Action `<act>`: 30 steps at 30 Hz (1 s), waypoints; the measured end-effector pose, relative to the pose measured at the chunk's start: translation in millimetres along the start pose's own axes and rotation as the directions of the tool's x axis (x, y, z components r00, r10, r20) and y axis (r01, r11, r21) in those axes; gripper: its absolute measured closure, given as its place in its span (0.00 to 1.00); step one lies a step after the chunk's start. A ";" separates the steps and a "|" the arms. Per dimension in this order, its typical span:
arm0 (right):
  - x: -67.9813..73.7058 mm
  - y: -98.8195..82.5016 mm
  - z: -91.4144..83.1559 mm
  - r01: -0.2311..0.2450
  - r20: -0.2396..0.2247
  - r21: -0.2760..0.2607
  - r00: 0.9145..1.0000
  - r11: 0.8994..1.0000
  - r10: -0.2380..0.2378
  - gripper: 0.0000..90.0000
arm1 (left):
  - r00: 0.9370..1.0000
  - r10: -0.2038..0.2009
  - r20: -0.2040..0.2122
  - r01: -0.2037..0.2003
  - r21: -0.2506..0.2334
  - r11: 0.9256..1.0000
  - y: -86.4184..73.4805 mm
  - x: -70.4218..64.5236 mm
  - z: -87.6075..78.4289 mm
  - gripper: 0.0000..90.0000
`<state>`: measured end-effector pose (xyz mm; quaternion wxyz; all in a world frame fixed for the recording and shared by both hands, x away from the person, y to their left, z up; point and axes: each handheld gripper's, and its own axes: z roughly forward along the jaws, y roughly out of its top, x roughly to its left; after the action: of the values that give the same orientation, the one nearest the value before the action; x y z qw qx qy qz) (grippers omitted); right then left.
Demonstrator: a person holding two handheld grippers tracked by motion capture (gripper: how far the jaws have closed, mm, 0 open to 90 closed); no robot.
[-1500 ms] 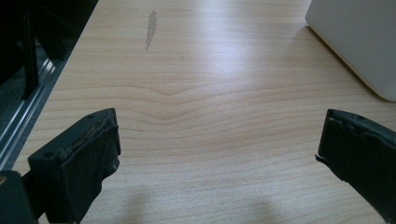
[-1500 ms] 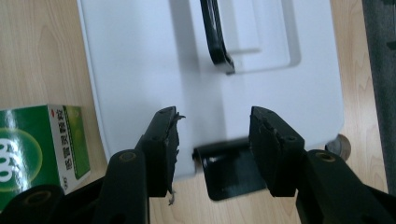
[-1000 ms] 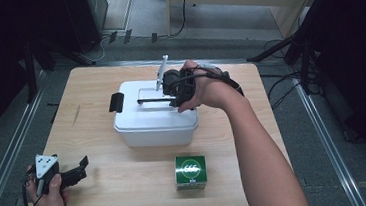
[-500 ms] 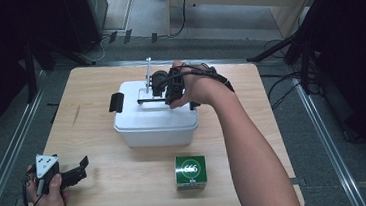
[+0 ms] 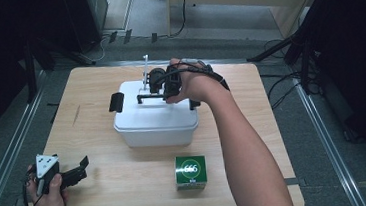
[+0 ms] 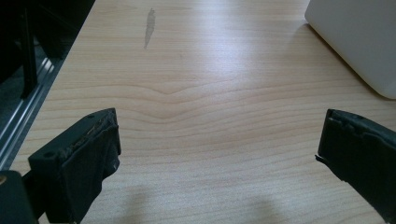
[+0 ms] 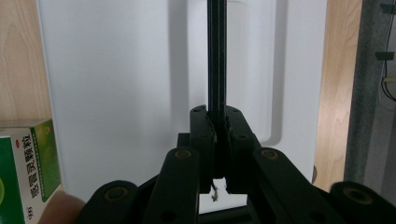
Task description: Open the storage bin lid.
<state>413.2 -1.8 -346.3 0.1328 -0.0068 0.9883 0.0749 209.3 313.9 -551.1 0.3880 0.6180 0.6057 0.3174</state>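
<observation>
Right gripper [image 7: 216, 126] clamped on handle [image 7: 216, 56], mid-box [image 5: 154, 118].

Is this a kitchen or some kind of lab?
Probably a lab or recording room, not a kitchen: a bare wooden table on metal rails, cables on the grey floor, and hand-held grippers working on a white box.

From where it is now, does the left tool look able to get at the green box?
Probably yes. The left tool sits open at the table's near left corner, and bare wood lies between it and the green box. The white bin stands farther back, out of that path.
</observation>
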 end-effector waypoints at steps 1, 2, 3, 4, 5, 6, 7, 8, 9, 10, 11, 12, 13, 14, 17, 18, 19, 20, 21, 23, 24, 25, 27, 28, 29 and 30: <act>-0.4 0.0 -0.1 0.002 -0.004 -0.001 1.000 1.000 -0.002 0.94 | 1.000 0.000 0.000 0.000 0.000 1.000 0.0 0.0 0.0 0.00; -0.4 0.4 -0.2 0.006 -0.005 0.002 1.000 1.000 -0.006 0.95 | 1.000 0.000 0.000 0.000 0.000 1.000 0.0 0.0 0.0 0.00; -0.2 1.0 -0.6 0.010 -0.006 0.005 1.000 1.000 -0.010 0.94 | 1.000 -0.001 0.001 0.001 0.000 1.000 0.0 0.0 0.0 0.00; -0.7 1.4 -1.3 0.011 -0.013 0.002 1.000 1.000 -0.011 0.95 | 1.000 -0.001 0.001 0.001 0.001 1.000 0.0 0.1 0.1 0.00; -0.7 1.4 -1.3 0.011 -0.013 0.002 1.000 1.000 -0.011 0.95 | 1.000 -0.001 0.001 0.001 0.001 1.000 0.0 0.1 0.1 0.00; -1.6 1.8 -3.1 0.015 -0.014 -0.004 1.000 1.000 -0.015 0.95 | 1.000 -0.001 0.001 0.001 0.002 1.000 0.1 0.2 0.1 0.00; -1.8 1.9 -4.9 0.012 -0.016 -0.009 1.000 1.000 -0.012 0.95 | 1.000 -0.001 0.002 0.001 -0.001 1.000 0.0 0.3 0.1 0.00; -1.8 1.9 -4.9 0.012 -0.016 -0.009 1.000 1.000 -0.012 0.95 | 1.000 -0.001 0.002 0.001 -0.001 1.000 0.0 0.3 0.1 0.00; -2.7 2.0 -6.1 0.018 -0.018 -0.013 1.000 1.000 -0.018 0.95 | 1.000 -0.002 0.002 0.002 -0.001 1.000 0.0 0.4 0.0 0.00; -2.9 2.1 -7.2 0.013 -0.016 -0.014 1.000 1.000 -0.014 0.95 | 1.000 -0.003 0.003 0.003 -0.001 1.000 0.0 0.6 0.1 0.00; -3.7 2.6 -10.1 0.016 -0.009 -0.016 1.000 1.000 -0.016 0.95 | 1.000 -0.004 0.004 0.004 -0.001 1.000 -0.1 0.8 0.0 0.00; -3.8 2.8 -12.3 0.017 -0.004 -0.019 1.000 1.000 -0.017 0.95 | 1.000 -0.005 0.004 0.005 -0.002 1.000 -0.1 0.7 0.0 0.00; -4.0 2.9 -14.6 0.014 -0.001 -0.019 1.000 1.000 -0.014 0.95 | 1.000 -0.005 0.004 0.005 -0.002 1.000 -0.1 0.7 0.0 0.00; -4.5 2.7 -17.0 0.016 0.000 -0.027 1.000 1.000 -0.016 0.95 | 1.000 -0.006 0.004 0.006 -0.003 1.000 -0.1 0.6 0.1 0.00; -5.6 1.1 -25.4 0.007 0.002 -0.044 1.000 0.999 -0.007 0.95 | 1.000 -0.006 0.005 0.006 -0.001 1.000 -0.1 0.6 0.0 0.00; -6.0 0.1 -27.9 0.005 0.006 -0.051 1.000 0.999 -0.004 0.95 | 1.000 -0.006 0.004 0.006 -0.001 1.000 -0.1 0.6 -0.1 0.00; -5.9 -0.9 -30.6 0.001 0.007 -0.052 1.000 0.999 0.000 0.95 | 1.000 -0.005 0.004 0.005 -0.001 1.000 -0.1 0.6 0.0 0.00; -6.9 -1.9 -32.6 0.012 0.012 -0.060 1.000 0.998 -0.011 0.95 | 1.000 -0.005 0.004 0.005 -0.002 1.000 -0.2 0.6 0.0 0.00; -6.1 -3.1 -34.7 0.001 0.012 -0.053 1.000 0.999 -0.001 0.95 | 1.000 -0.005 0.004 0.005 -0.002 1.000 -0.2 0.6 0.0 0.00; -7.1 -6.8 -39.5 0.007 0.024 -0.060 1.000 0.998 -0.006 0.95 | 1.000 -0.003 0.003 0.003 -0.002 1.000 -0.1 0.6 -0.1 0.00; -7.3 -8.8 -41.7 0.005 0.027 -0.062 1.000 0.998 -0.003 0.95 | 1.000 -0.001 0.002 0.001 -0.002 1.000 -0.1 0.6 -0.1 0.00; -7.4 -11.0 -43.9 0.002 0.027 -0.065 1.000 0.998 0.000 0.95 | 1.000 -0.003 0.002 0.003 -0.002 1.000 -0.2 0.4 -0.1 0.00; -7.5 -15.8 -48.7 -0.002 0.036 -0.066 0.999 0.998 0.005 0.95 | 1.000 -0.003 0.002 0.003 -0.003 1.000 -0.2 0.3 -0.1 0.00; -8.4 -17.7 -49.9 0.006 0.040 -0.075 0.999 0.997 -0.003 0.95 | 1.000 -0.003 0.002 0.003 -0.003 1.000 -0.2 0.3 -0.2 0.00; -7.5 -21.3 -53.2 -0.010 0.043 -0.070 0.999 0.997 0.013 0.95 | 1.000 -0.003 0.002 0.003 -0.003 1.000 -0.2 0.3 -0.2 0.00; -8.0 -24.4 -55.0 -0.006 0.047 -0.075 0.999 0.997 0.009 0.95 | 1.000 -0.002 0.001 0.002 -0.003 1.000 -0.2 0.2 -0.2 0.00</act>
<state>407.3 -34.2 -295.3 0.1554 -0.0063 0.9814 0.1127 209.1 314.1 -551.1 0.3895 0.6170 0.6055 0.3177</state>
